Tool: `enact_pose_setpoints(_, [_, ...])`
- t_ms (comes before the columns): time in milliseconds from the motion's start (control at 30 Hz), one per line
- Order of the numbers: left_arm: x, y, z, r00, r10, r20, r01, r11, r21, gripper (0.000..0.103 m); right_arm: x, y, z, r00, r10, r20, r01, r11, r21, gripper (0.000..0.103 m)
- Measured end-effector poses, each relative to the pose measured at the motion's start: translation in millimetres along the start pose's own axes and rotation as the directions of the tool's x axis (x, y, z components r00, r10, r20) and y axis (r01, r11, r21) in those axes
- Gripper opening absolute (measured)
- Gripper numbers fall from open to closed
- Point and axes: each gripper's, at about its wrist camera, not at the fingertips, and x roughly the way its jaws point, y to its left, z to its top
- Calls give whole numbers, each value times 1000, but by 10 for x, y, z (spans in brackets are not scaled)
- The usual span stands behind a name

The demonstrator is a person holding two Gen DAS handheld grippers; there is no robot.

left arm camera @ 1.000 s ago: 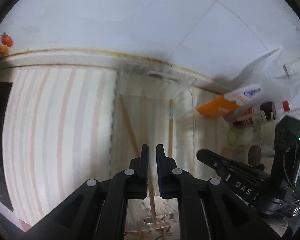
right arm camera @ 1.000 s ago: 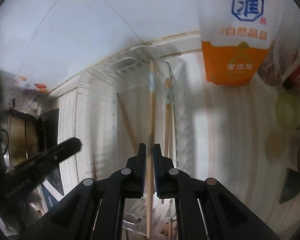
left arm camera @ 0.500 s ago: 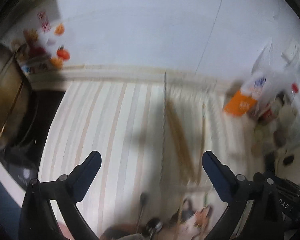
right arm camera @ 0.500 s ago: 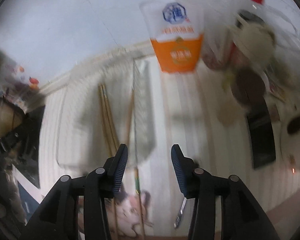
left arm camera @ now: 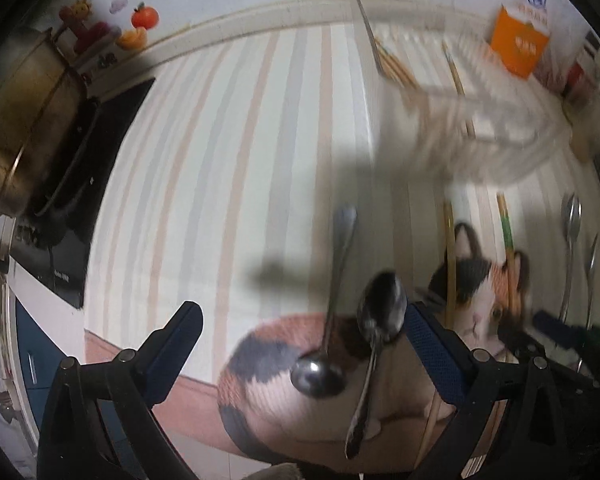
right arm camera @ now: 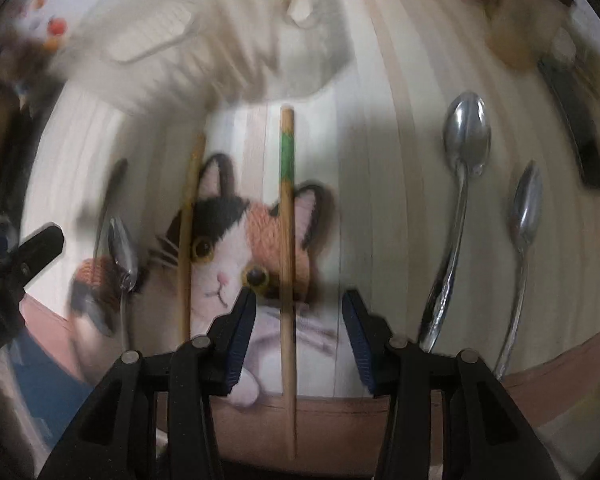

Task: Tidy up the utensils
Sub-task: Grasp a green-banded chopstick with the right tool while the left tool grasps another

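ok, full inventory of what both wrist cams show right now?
spoons: four, silver, two right of the cat mat, two at its left
chopsticks: two, wooden, across the cat mat, one green-banded
clear tray: one, transparent, far side, more chopsticks inside
salt bag: one, orange and white, behind tray
pot: one, brass-coloured, on black cooktop
left gripper: open, over left spoons
right gripper: open, straddling green-banded chopstick
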Motion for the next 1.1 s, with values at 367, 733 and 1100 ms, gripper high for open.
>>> enact_pose_setpoints(367, [-13,-459,-192,980,-184,-71,189,978,82,88,-99,-545,-200,995,-88,-46,91,992,85,7])
enact_pose_setpoints(733, [214,-1054,-283,962,-210,-173,241,953,185,59,-154,-940,-430,998,-39,-51,47,986,159,7])
enact_pose_setpoints(1100, [244,-1038,-320,967,-201,-156,229,956,185,26,-102,-1356,-518,999,9,-53,2,979,205,7])
